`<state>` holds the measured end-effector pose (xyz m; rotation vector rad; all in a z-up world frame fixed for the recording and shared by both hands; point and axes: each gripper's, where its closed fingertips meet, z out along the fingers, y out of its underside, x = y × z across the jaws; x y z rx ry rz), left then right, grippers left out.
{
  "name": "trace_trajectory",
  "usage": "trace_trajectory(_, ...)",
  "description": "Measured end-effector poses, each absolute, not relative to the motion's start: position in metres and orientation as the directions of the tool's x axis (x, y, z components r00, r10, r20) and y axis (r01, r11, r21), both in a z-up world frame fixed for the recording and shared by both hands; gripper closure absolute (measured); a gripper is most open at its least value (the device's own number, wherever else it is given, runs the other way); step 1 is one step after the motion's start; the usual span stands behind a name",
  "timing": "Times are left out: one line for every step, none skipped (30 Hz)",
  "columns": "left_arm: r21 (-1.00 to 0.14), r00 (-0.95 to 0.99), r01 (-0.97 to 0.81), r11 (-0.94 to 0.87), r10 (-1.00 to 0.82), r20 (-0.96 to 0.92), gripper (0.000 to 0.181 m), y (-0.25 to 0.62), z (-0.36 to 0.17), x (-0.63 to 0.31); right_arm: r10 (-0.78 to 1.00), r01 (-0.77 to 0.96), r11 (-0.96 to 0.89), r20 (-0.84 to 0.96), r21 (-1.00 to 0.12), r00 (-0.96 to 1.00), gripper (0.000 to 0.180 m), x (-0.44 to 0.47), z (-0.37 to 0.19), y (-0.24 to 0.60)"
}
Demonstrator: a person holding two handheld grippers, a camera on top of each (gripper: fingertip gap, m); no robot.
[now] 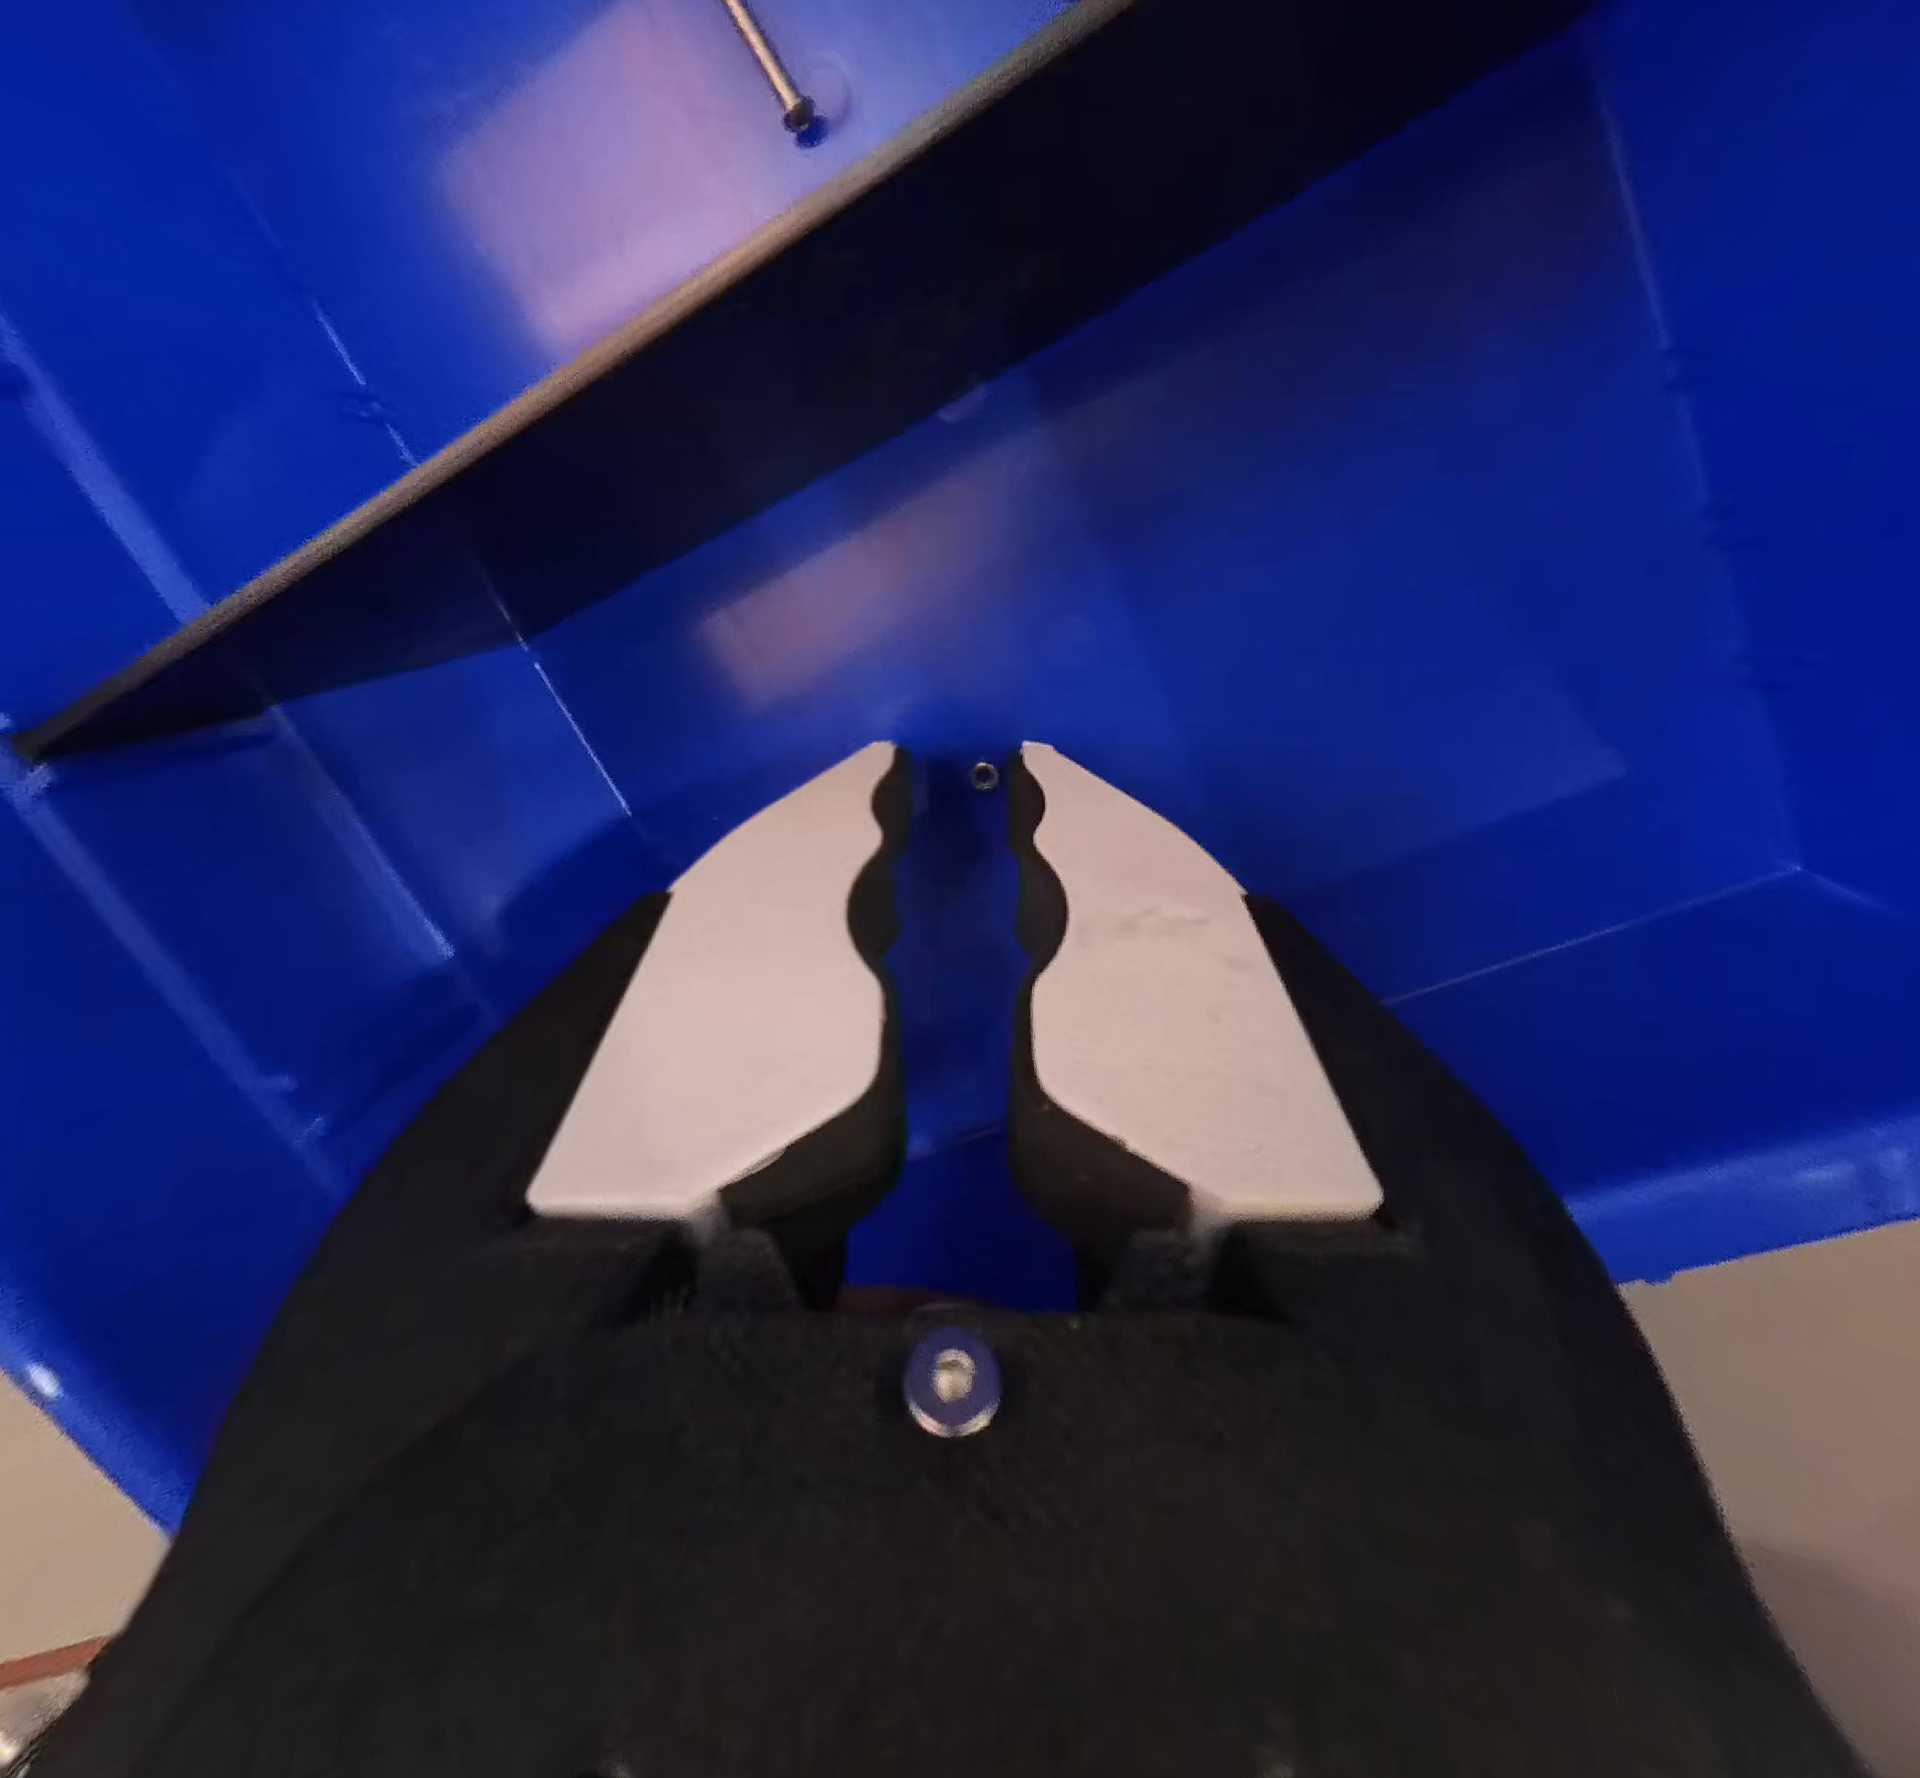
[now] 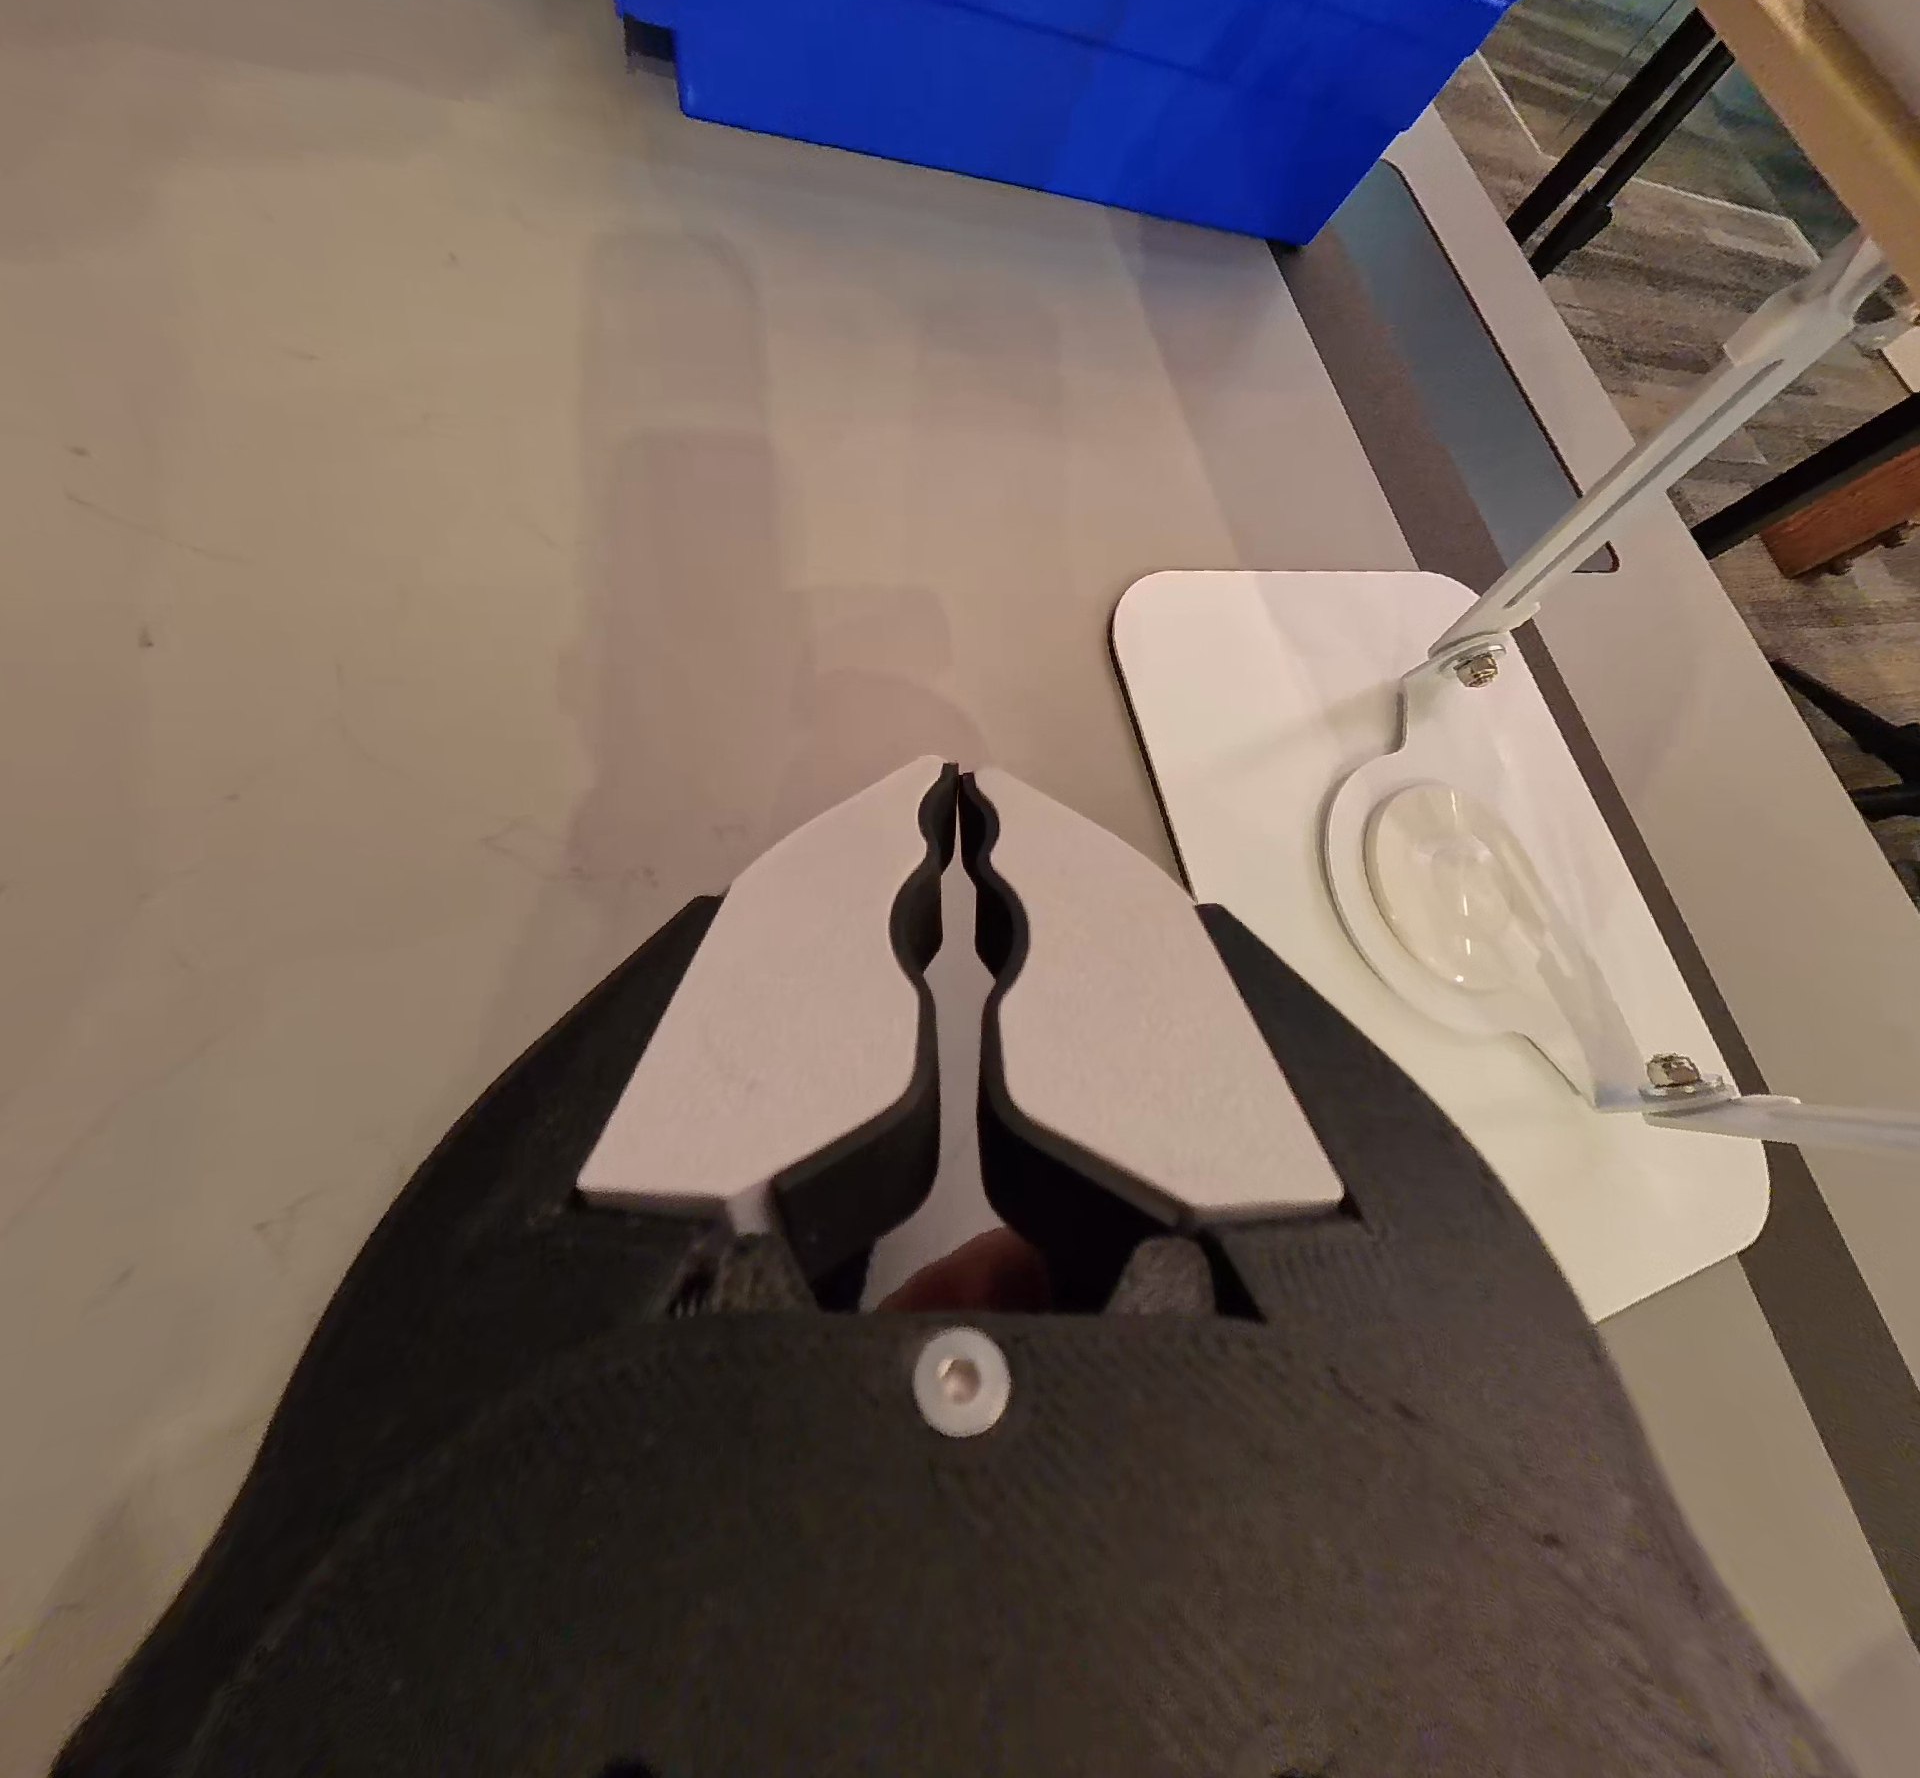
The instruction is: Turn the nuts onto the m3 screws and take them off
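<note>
— Where's your left?

— My left tongs (image 1: 958, 772) are down in the blue bin (image 1: 1455, 585), narrowly parted around a nut (image 1: 982, 774) (nearer the right tip), ready to pinch it. Two screws (image 1: 740, 14) wait beyond the black divider (image 1: 831, 357).

— And the right?

— My right tongs (image 2: 958, 774) hover over the desk (image 2: 312, 481), closed on nothing, parked beside the white stand (image 2: 1299, 793).

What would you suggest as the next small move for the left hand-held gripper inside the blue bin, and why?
Probably ease the left hand-held gripper slightly right and down, then close on the nut. Its fingers are open, and the nut lies on the blue bin floor between the tips, nearer the right finger. Both screws lie beyond the black divider.
</note>
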<state>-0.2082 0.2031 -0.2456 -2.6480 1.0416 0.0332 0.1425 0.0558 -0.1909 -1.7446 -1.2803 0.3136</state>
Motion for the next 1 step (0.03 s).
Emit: trace_trajectory(-0.267,0.737,-0.667,-0.695,-0.668,-0.102,0.170,0.2013,-0.2462,-0.2059,0.854,0.620,-0.037,0.297,-0.783,0.427,0.180,0.1426,-0.1913,0.0559)
